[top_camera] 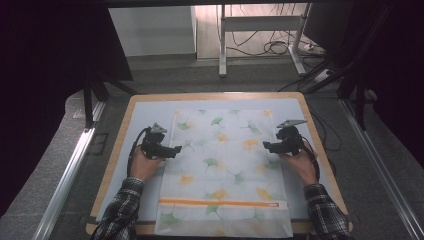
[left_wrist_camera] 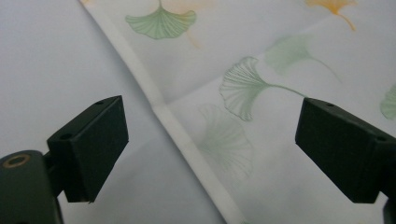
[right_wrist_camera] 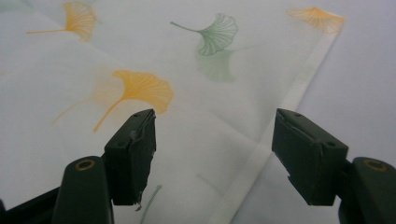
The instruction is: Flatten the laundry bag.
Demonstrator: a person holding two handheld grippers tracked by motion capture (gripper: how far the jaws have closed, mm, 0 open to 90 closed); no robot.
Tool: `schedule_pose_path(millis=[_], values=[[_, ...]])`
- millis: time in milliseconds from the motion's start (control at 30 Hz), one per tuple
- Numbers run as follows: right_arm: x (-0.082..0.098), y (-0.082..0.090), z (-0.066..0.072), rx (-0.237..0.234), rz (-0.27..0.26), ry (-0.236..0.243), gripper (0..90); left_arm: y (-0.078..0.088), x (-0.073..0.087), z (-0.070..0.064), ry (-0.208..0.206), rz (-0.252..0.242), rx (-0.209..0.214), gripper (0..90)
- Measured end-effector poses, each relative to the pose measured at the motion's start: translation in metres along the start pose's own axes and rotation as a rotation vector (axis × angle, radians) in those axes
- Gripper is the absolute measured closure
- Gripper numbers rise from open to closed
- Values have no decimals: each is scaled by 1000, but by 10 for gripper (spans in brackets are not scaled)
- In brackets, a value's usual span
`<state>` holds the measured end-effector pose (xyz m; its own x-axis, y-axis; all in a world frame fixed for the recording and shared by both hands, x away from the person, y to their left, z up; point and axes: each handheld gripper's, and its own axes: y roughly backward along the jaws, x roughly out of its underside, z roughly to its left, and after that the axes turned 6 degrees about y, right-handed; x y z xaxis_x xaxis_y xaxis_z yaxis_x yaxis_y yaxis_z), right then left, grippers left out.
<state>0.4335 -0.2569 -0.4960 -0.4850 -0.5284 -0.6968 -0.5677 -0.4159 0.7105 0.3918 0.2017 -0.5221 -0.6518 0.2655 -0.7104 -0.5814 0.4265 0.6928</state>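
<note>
Held the left gripper (top_camera: 175, 149) at centre left of the high view, jaws spread wide and pointing toward frame centre, left hand (top_camera: 144, 165) wrapped behind it. Held the right gripper (top_camera: 267, 146) at centre right, jaws likewise wide apart, aimed inward, right hand (top_camera: 301, 164) behind. Entered from the bottom edge with both plaid-sleeved forearms (top_camera: 121, 210)

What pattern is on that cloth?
Green and orange ginkgo leaves on the white cloth, clearest in the right gripper view.

A lab or test workspace is suggested: a table (top_camera: 122, 150) is enclosed by dark curtains (top_camera: 45, 75), with metal rails (top_camera: 65, 182), a stand (top_camera: 222, 45) and loose cables (top_camera: 275, 47) on the floor.
</note>
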Motion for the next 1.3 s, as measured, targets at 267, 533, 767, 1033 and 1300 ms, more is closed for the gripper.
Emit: schedule_pose_path(millis=[267, 533, 767, 1033, 1300], values=[[11, 3, 3, -9, 55, -35, 311, -5, 7, -8, 61, 76, -6, 75], [18, -4, 4, 54, 117, -85, 691, -10, 11, -12, 54, 91, -53, 548], [9, -7, 9, 73, 144, -41, 891, -14, 6, -18, -10, 93, -55, 897], [0, -19, -7, 120, 98, -4, 767, -29, -5, -10, 24, 31, -68, 759], [13, 7, -1, 18, 35, -6, 410, -5, 1, -15, 43, 17, 32, 431]])
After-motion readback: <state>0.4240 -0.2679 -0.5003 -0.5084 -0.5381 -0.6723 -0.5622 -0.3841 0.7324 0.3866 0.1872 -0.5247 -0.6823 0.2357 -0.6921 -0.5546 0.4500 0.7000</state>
